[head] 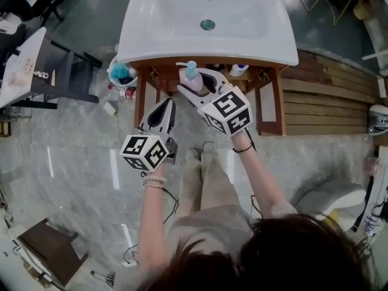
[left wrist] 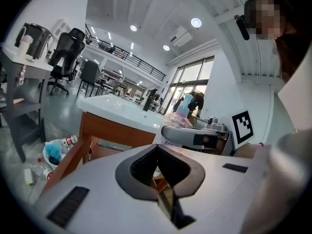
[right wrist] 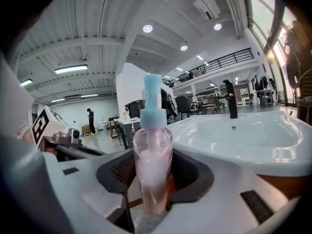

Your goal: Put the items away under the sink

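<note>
Right tongs: right gripper (head: 197,83) (right wrist: 153,179) is clamped on a clear plastic pump bottle of pink liquid with a pale-blue pump head (head: 191,76) (right wrist: 152,165). Dark pads press both sides of the body, jaws abt half apart.
Bottle: upright in the grip, off the floor, right at the open front of the brown wooden cabinet (head: 270,96), just below the front lip of the white basin (head: 145,29).
Left tongs: left gripper (head: 167,105) (left wrist: 157,152) has its tips together w/ nothing between them (only cabinet wood shows through the gap below). It sits lower-left of the right one, nose toward the cabinet.
Cabinet: open-fronted under the basin; a white bottle with a blue cap (head: 238,70) shows inside, to the right of the held bottle.
Floor side: a white bucket with smth blue in it (head: 122,74) stands left of the cabinet on grey marble-look floor (head: 79,162), and a small red-capped bottle (head: 125,93) lies just beside it.
</note>
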{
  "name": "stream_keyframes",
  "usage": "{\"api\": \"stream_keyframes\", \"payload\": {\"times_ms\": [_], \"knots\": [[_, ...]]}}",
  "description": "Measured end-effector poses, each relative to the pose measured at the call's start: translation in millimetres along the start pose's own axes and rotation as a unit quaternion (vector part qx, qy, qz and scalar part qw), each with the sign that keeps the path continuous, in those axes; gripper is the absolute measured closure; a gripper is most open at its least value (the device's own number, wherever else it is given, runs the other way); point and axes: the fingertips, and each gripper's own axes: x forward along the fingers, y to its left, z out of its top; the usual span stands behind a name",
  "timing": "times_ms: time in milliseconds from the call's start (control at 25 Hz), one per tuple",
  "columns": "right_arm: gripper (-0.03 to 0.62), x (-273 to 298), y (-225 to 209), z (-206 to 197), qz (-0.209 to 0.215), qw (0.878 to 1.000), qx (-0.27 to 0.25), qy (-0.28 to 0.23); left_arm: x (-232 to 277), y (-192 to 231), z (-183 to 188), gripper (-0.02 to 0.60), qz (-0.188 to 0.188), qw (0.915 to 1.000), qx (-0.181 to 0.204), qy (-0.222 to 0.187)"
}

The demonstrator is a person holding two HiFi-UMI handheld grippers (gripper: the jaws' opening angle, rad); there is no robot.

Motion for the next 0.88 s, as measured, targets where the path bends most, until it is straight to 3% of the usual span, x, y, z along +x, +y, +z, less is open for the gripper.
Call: {"api": "stream_keyframes", "payload": {"times_ms": [640,880], "knots": [[0.390,55.7,-17.4,-96.1,0.017,0.997,-0.059,0.043,52.1,51.6,-78.7,0.581,-0.017,0.9991,0.020,0.034],[0.388,80.0,-22.4,-124.6,0.033,0.996,-0.070,0.048,62.6,65.7,-102.9,0.580,-0.013,0.9992,0.026,0.027]]}}
